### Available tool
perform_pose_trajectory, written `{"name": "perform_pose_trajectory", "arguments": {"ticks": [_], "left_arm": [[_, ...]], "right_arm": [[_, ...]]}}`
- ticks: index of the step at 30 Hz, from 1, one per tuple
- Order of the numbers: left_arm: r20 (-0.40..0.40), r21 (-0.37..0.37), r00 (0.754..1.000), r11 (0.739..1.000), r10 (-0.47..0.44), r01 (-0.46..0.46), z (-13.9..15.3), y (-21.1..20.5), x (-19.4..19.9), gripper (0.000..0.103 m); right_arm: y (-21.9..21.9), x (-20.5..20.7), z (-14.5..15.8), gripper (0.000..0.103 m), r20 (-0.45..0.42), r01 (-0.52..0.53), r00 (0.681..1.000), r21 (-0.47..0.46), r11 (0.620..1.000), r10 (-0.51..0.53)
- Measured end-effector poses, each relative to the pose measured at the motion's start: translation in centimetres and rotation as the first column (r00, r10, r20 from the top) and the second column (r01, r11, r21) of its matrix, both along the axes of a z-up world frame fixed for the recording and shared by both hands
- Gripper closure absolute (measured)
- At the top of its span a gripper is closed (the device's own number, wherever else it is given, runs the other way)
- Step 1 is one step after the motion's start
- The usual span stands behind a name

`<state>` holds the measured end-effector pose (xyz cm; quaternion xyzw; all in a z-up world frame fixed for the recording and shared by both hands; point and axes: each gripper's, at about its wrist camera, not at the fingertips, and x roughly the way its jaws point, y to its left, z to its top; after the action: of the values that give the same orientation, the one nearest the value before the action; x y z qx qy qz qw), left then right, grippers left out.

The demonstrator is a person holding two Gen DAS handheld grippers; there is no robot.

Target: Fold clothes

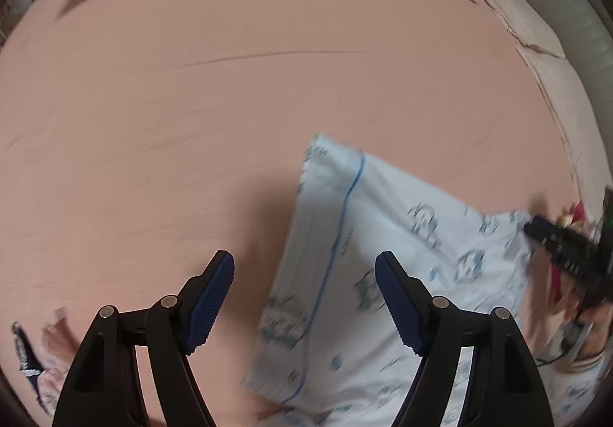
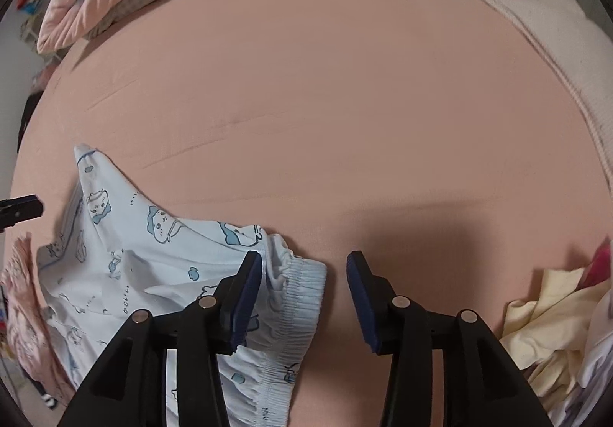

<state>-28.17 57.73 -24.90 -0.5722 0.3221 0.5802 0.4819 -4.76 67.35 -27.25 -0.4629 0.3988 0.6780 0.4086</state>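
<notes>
Pajama shorts (image 2: 161, 273) lie on the pink bed (image 2: 325, 101); your left claw (image 1: 304, 296) and right claw (image 2: 304, 296) both gape, empty.

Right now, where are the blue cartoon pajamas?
The pajamas lie on the pink bed sheet, lower left in the right wrist view, their waistband under the open right tool.

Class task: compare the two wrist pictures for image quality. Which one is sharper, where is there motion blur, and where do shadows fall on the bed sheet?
Left wrist view: the pale blue printed garment is smeared by motion blur, and the right gripper at the edge is blurred too. Right wrist view: sharper, with the cartoon print crisp, and a dark shadow on the pink sheet ahead of the open jaws. Both views bend at the edges.
</notes>
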Motion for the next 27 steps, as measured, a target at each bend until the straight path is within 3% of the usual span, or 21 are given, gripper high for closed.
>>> {"name": "perform_pose_trajectory", "arguments": {"ticks": [9,13,20,27], "left_arm": [[0.086,-0.020,0.995,0.998,0.058,-0.057,-2.7,3.3,1.7,0.028],[0.095,0.004,0.994,0.998,0.060,-0.060,-2.9,4.0,2.6,0.028],[0.124,0.049,0.992,0.998,0.038,-0.044,-3.4,4.2,5.1,0.030],[0.003,0.068,1.000,0.998,0.003,-0.003,-3.9,3.9,8.1,0.065]], "right_arm": [[1.0,1.0,-0.7,0.056,-0.042,-0.003,0.999,-0.070,0.998,0.000],[0.9,1.4,-0.8,0.051,-0.039,-0.023,0.999,-0.077,0.997,0.020],[0.5,2.8,-1.0,0.050,-0.035,-0.025,0.999,-0.082,0.996,0.022],[0.5,3.2,-1.2,0.050,-0.016,-0.018,1.000,-0.075,0.997,0.017]]}}
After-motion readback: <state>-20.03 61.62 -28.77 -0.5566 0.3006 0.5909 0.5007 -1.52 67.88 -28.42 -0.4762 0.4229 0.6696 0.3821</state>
